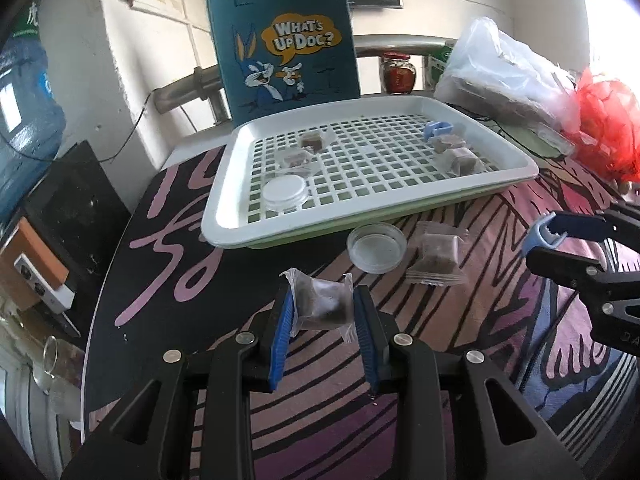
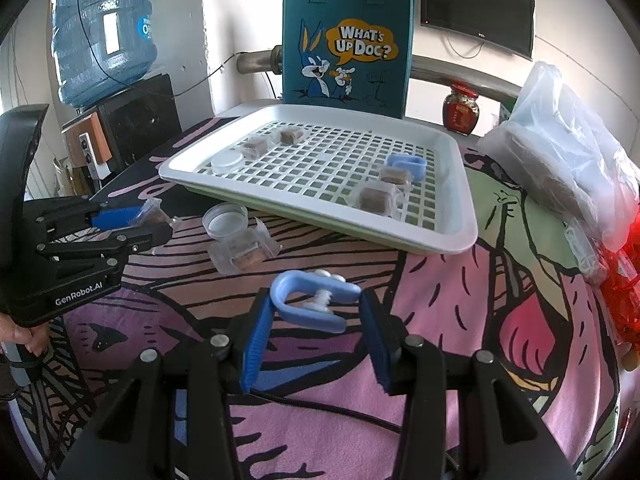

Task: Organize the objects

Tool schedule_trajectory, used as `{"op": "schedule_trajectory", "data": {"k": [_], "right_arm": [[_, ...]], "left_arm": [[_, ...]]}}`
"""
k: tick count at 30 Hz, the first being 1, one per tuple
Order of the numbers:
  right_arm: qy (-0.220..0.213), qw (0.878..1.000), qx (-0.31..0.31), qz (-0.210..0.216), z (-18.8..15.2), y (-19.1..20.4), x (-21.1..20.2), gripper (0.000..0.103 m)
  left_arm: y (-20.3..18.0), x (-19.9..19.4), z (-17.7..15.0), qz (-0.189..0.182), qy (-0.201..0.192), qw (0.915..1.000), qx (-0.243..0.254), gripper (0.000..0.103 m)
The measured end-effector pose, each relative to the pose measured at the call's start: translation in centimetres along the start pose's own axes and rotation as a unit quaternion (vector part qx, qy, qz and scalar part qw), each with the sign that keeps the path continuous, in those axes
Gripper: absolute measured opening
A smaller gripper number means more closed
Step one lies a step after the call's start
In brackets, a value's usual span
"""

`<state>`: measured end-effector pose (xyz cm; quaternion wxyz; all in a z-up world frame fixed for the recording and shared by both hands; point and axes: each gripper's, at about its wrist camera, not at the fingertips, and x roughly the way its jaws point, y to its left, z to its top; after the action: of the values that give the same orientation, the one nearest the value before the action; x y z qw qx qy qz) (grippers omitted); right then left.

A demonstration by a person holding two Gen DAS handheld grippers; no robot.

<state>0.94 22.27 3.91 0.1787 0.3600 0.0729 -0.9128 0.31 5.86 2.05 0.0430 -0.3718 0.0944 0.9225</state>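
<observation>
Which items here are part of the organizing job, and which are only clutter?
Job: wrapped snack in left tool; blue clip in right tool; tray; clear dish.
Clutter: tote bag; red jar; water jug.

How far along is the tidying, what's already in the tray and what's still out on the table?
Roughly halfway. Already in the tray: four wrapped snack cubes, a blue clip and a round lid. In hand: the left gripper holds a wrapped cube, the right gripper a second blue clip. Still on the table: a clear dish and wrapped cubes beside it.
</observation>
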Motion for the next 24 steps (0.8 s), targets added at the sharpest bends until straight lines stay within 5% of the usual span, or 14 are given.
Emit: {"op": "schedule_trajectory", "data": {"k": [24], "right_arm": [[0.007, 1.0, -0.017, -0.023, 0.03, 0.63, 0.24, 0.043]], "left_arm": [[-0.97, 0.43, -0.01, -0.022, 0.014, 0.9994, 0.021, 0.029]]}}
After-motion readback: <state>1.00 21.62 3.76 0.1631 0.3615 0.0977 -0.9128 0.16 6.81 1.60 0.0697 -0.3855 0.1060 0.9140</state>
